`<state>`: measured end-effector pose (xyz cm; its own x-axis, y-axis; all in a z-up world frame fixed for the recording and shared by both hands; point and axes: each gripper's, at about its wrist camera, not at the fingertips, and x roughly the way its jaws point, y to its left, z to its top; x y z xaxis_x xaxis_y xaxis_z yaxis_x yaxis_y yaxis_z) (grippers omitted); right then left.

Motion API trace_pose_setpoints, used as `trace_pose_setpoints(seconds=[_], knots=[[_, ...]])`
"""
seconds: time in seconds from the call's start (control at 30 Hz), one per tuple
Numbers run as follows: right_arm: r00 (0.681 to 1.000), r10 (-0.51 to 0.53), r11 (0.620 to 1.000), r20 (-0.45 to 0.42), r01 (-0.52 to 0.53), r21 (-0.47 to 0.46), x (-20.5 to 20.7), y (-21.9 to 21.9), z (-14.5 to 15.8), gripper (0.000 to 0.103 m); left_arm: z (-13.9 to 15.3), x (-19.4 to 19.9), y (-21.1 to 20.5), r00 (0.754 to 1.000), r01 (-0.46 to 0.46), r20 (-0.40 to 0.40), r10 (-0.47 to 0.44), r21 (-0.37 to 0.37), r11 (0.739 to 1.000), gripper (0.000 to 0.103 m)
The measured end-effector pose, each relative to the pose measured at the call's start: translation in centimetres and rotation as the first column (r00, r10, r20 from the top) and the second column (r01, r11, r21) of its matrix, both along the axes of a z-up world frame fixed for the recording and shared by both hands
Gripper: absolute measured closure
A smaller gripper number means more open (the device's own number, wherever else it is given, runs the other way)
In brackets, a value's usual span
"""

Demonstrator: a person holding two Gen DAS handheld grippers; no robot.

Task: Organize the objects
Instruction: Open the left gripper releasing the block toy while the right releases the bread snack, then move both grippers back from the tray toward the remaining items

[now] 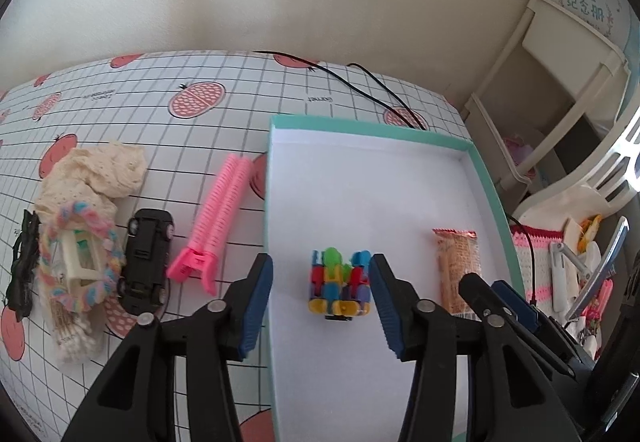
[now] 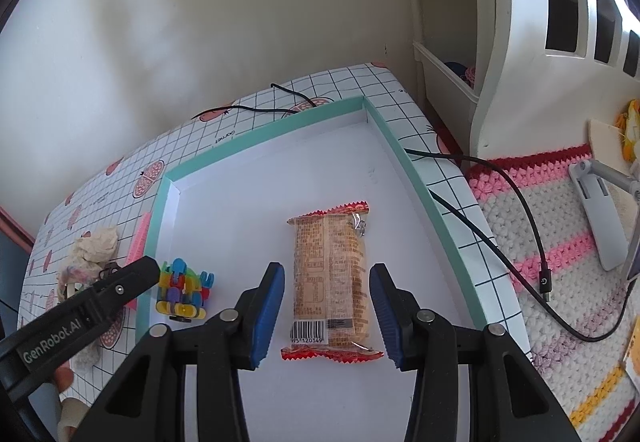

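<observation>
Two items already lying loose in the teal box (image 1: pixel 496 178) near the tabletop's right edge, toy (image 1: pixel 340 286) between the left gripper's (image 1: pixel 322 300) parted jaws, snack packet (image 2: pixel 330 278) between the right gripper's (image 2: pixel 328 308), neither pressed, apparently released.

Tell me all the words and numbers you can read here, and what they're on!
"GenRobot.AI": on the left gripper arm.
"995 120349": under the barcode on the snack pack; the first digit may be cut off.
"毕业纪念册": on the album at the shelf.
"Garnet": on the tablecloth, upside down.
Too small to read: the rest of the pack's print and the other tablecloth words.
</observation>
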<state>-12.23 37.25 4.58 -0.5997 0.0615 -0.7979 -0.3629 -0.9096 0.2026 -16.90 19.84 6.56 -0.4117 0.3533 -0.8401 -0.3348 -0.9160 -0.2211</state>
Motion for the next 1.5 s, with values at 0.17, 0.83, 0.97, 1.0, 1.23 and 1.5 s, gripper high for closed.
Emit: trace_pose_setpoints(seconds=[0.17, 0.83, 0.97, 1.0, 1.23, 1.5], knots=[[1.000, 0.002, 1.000, -0.005, -0.002, 0.007, 0.0, 0.0, -0.1, 0.037, 0.1, -0.4, -0.5, 1.000, -0.028, -0.009, 0.027, -0.026, 0.999, 0.045], [1.000, 0.004, 1.000, -0.001, -0.004, 0.026, 0.0, -0.2, -0.4, 0.000, 0.1, -1.3, -2.5, 0.990, -0.115, -0.089, 0.108, -0.079, 0.990, 0.002], [1.000, 0.007, 1.000, -0.001, -0.007, 0.031, 0.1, -0.2, -0.3, 0.000, 0.1, -1.3, -2.6, 0.991, -0.113, -0.086, 0.107, -0.075, 0.991, 0.002], [1.000, 0.008, 0.999, -0.002, -0.008, 0.032, 0.1, -0.2, -0.3, 0.000, 0.1, -1.3, -2.6, 0.991, -0.113, -0.086, 0.106, -0.073, 0.991, 0.002], [1.000, 0.008, 0.999, -0.021, -0.007, 0.045, 0.1, -0.8, 0.7, 0.000, 0.7, -1.1, -2.5, 0.992, -0.096, -0.089, 0.091, -0.060, 0.994, 0.002], [0.998, 0.047, 0.996, -0.049, -0.043, 0.077, -0.1, -2.9, 2.6, 0.000, 2.9, -0.7, -4.2, 0.990, -0.087, -0.118, 0.084, -0.019, 0.996, 0.002]])
